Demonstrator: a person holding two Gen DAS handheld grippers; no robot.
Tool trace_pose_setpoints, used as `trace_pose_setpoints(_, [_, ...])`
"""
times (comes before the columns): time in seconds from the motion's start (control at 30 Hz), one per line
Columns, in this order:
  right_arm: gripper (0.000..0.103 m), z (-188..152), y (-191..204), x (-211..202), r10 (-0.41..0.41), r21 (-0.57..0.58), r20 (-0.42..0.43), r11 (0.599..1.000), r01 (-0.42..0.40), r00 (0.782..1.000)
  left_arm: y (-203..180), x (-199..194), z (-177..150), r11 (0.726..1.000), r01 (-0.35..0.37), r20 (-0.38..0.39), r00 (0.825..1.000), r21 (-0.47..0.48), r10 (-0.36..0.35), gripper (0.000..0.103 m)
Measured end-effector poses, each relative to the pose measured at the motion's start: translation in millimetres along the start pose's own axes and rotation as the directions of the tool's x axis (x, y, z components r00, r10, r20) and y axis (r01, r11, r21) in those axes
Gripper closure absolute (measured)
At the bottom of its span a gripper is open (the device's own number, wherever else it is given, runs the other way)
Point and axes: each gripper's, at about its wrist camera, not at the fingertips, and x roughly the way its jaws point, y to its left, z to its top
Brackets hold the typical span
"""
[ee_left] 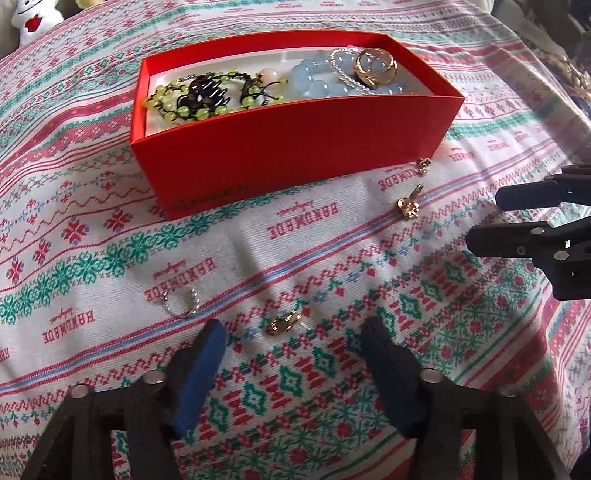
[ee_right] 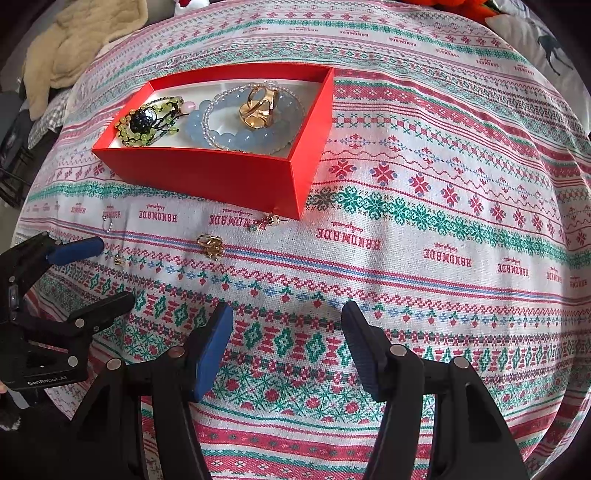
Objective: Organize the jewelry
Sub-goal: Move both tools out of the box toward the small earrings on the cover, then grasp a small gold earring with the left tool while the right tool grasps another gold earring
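Observation:
A red box (ee_left: 295, 147) (ee_right: 207, 177) stands on the patterned cloth. It holds a green bead bracelet (ee_left: 177, 99), a blue bead bracelet (ee_left: 317, 81) and a gold ring (ee_left: 376, 66) (ee_right: 256, 107). Loose on the cloth lie a silver ring (ee_left: 181, 302) (ee_right: 107, 221), a small gold earring (ee_left: 286, 323) (ee_right: 118, 260), a gold charm ring (ee_left: 408, 205) (ee_right: 210, 245) and a dangling earring (ee_left: 423, 164) (ee_right: 267, 221). My left gripper (ee_left: 291, 332) (ee_right: 114, 270) is open just over the cloth, the small gold earring between its tips, untouched. My right gripper (ee_right: 286, 314) (ee_left: 484, 218) is open and empty, near the charm ring.
The woven cloth (ee_right: 424, 229) covers the whole surface and falls away at the edges. A white plush toy (ee_left: 33, 18) sits beyond the far left corner. A beige fleece (ee_right: 81, 44) and a pillow (ee_right: 535, 40) lie past the far edge.

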Motion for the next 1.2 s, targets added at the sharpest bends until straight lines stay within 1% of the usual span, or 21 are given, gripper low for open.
trace_pose_setpoints(0.03, [0.039,0.2,-0.8,0.4,-0.001,0.003,-0.002,1.0,0.001,1.0,-0.5,1.3,1.9,1.0,-0.003,0.0,1.0,-0.003,0.003,0.051])
trace_pose_setpoints(0.1, [0.039,-0.4,-5.2,0.0,-0.001,0.007,-0.004,1.0,0.001,1.0,-7.0,6.3,6.5,1.0,0.005,0.0,1.0,-0.005,-0.005,0.056])
trace_pose_setpoints(0.27, [0.039,-1.0,-8.4,-1.6,-0.003,0.013,-0.003,1.0,0.003,1.0,-17.8,12.1,8.1,1.0,-0.005,0.006,1.0,-0.003,0.005,0.062])
trace_pose_setpoints(0.3, [0.039,-1.1,-8.4,-1.7,-0.003,0.013,-0.003,1.0,0.003,1.0,-19.4,13.3,8.4,1.0,-0.01,0.007,1.0,-0.003,0.01,0.067])
trace_pose_setpoints(0.33, [0.039,-1.1,-8.5,-1.7,-0.003,0.012,-0.004,1.0,0.003,1.0,-17.9,13.0,7.5,1.0,-0.013,0.007,1.0,-0.002,0.013,0.074])
trace_pose_setpoints(0.37, [0.039,-1.1,-8.7,-1.6,-0.003,0.012,-0.004,1.0,0.003,1.0,-19.4,13.8,8.5,1.0,-0.018,0.005,1.0,0.0,0.018,0.078])
trace_pose_setpoints(0.43, [0.039,-1.4,-8.5,-1.9,-0.003,0.01,-0.003,1.0,0.003,1.0,-18.4,13.1,7.1,1.0,-0.028,0.0,1.0,0.001,0.028,0.09])
trace_pose_setpoints(0.47, [0.039,-1.6,-8.0,-2.0,-0.003,0.008,-0.002,1.0,0.003,1.0,-16.6,11.8,4.8,1.0,-0.031,-0.002,1.0,0.002,0.031,0.095])
trace_pose_setpoints(0.5, [0.039,-1.9,-6.8,-2.1,-0.003,0.006,0.0,1.0,0.003,1.0,-16.2,11.5,5.3,0.999,-0.036,-0.006,0.999,0.0,0.036,0.096])
trace_pose_setpoints(0.6, [0.039,-0.4,-4.2,-2.4,0.006,0.001,0.012,1.0,-0.006,1.0,-14.4,9.3,6.8,0.999,-0.029,-0.006,1.0,-0.022,0.029,0.096])
trace_pose_setpoints(0.73, [0.039,5.3,-3.6,-2.3,0.022,0.012,0.033,1.0,-0.023,0.999,-12.1,5.4,7.5,0.998,-0.036,-0.001,0.999,-0.043,0.036,0.096])
trace_pose_setpoints(0.87, [0.04,14.7,-10.9,-3.5,0.0,0.045,0.066,0.999,-0.003,0.998,-6.1,0.6,8.4,0.997,-0.041,0.009,0.999,-0.063,0.041,0.096])
trace_pose_setpoints(0.97, [0.041,21.2,-17.0,-3.4,0.002,0.083,0.085,0.997,-0.009,0.996,-2.3,-2.4,8.8,0.996,-0.044,0.015,0.999,-0.074,0.045,0.096])
trace_pose_setpoints(1.03, [0.05,26.1,-19.9,-2.2,0.02,0.108,0.091,0.994,-0.03,0.996,0.1,-3.8,9.0,0.996,-0.046,0.018,0.999,-0.079,0.048,0.096])
trace_pose_setpoints(1.2, [0.06,39.3,-17.7,5.0,0.066,0.162,0.094,0.984,-0.081,0.993,5.4,-7.1,6.3,0.994,-0.055,0.031,0.998,-0.096,0.058,0.096])
